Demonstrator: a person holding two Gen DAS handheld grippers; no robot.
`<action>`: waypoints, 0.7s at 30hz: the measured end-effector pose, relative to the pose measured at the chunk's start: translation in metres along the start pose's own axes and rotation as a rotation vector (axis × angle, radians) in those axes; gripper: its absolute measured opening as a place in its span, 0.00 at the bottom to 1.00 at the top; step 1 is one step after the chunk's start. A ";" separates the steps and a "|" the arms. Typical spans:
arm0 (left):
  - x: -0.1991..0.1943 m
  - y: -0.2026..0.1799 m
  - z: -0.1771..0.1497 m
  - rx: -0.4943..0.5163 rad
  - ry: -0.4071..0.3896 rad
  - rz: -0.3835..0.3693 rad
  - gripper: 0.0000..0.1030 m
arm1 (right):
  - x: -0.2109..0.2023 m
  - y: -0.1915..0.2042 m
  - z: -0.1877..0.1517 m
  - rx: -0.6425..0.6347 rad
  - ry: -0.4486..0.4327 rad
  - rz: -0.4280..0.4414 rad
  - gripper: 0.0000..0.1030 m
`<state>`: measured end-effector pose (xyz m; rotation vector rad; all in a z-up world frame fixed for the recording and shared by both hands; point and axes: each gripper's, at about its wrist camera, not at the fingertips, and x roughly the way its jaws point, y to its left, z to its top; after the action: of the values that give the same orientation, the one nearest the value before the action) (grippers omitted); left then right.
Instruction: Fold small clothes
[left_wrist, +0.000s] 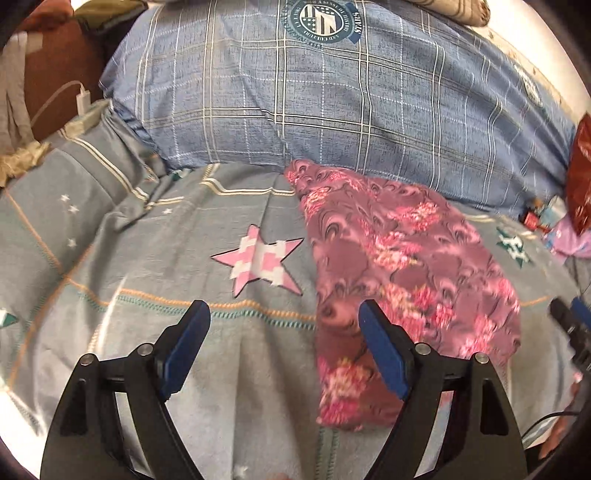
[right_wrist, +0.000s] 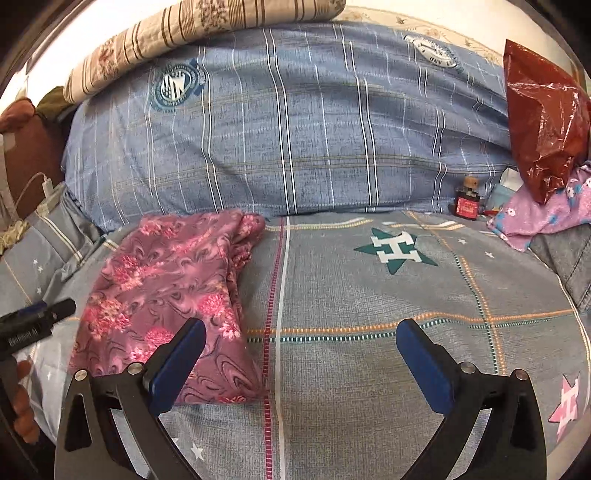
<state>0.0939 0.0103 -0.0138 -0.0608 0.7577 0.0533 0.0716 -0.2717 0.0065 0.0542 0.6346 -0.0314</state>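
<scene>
A pink floral garment (left_wrist: 402, 273) lies folded into a long strip on the grey bedsheet (left_wrist: 155, 325). It also shows in the right wrist view (right_wrist: 166, 295), left of centre. My left gripper (left_wrist: 284, 317) is open and empty, its right finger over the garment's near left edge. My right gripper (right_wrist: 301, 336) is open and empty, its left finger over the garment's near right part. The right gripper's tip shows at the right edge of the left wrist view (left_wrist: 570, 317), and the left gripper's tip at the left edge of the right wrist view (right_wrist: 37, 314).
A big blue plaid pillow (right_wrist: 295, 129) lies across the back, with a striped pillow (right_wrist: 192, 29) on it. At the back right are a red plastic bag (right_wrist: 543, 114), a small red bottle (right_wrist: 467, 201) and purple floral clothes (right_wrist: 546, 210). A white charger (left_wrist: 83, 101) lies back left.
</scene>
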 end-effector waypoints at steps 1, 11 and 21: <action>-0.004 -0.002 -0.002 0.015 -0.008 0.011 0.81 | -0.004 -0.001 0.000 0.000 -0.007 -0.006 1.00; -0.008 -0.027 -0.019 0.146 0.035 -0.015 0.81 | -0.011 0.004 -0.015 -0.093 0.015 -0.056 1.00; -0.019 -0.038 -0.025 0.210 0.008 -0.115 0.81 | -0.010 -0.002 -0.018 -0.087 0.014 -0.074 1.00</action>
<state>0.0657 -0.0303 -0.0172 0.0947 0.7627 -0.1362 0.0530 -0.2720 -0.0019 -0.0530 0.6510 -0.0751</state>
